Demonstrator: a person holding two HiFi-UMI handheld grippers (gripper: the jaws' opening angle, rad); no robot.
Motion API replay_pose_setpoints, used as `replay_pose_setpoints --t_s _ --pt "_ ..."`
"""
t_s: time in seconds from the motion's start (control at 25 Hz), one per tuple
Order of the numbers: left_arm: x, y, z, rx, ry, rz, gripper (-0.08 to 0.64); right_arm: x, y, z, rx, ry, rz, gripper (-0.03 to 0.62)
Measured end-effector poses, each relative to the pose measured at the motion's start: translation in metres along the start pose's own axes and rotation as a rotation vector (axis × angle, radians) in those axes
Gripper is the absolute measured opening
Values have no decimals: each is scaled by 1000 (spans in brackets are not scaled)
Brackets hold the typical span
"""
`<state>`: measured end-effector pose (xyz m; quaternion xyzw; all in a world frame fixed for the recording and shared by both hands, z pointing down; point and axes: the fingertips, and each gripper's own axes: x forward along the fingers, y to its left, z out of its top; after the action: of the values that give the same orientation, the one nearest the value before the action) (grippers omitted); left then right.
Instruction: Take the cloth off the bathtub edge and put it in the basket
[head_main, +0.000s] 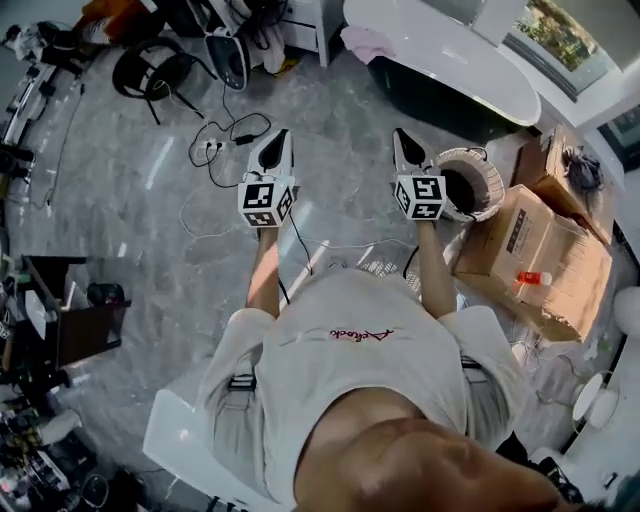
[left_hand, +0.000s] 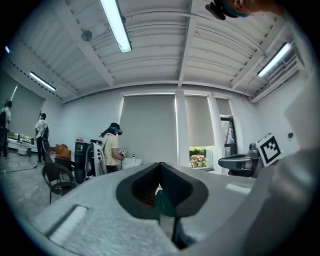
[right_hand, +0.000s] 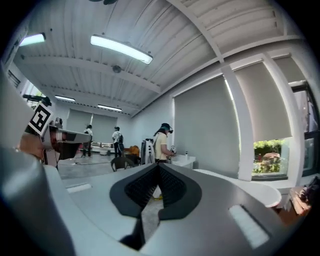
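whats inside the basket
Only a dark hollow shows in the basket, with nothing visible in it. The right tongs cover its left side, and the bottom is too dark to tell.

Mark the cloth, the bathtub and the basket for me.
cloth (head_main: 366, 43), head view, middle of the pink fabric.
bathtub (head_main: 460, 65), head view, its white top surface.
basket (head_main: 494, 190), head view, woven rim on its right side.
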<state>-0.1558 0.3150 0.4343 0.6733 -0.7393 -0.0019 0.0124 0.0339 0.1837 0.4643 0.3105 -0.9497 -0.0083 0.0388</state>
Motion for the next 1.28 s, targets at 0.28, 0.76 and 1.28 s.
replay_pose_setpoints --t_s 0.28,0.76,1.28 --pt "-87 57 -2 -24 0 223 0 45 120 6 -28 0 288 6" --pt "-194 49 -38 -26 73 448 0 30 208 -16 -35 22 532 6" --pt "-263 52 -42 -40 72 577 0 11 268 -19 -58 21 653 6"
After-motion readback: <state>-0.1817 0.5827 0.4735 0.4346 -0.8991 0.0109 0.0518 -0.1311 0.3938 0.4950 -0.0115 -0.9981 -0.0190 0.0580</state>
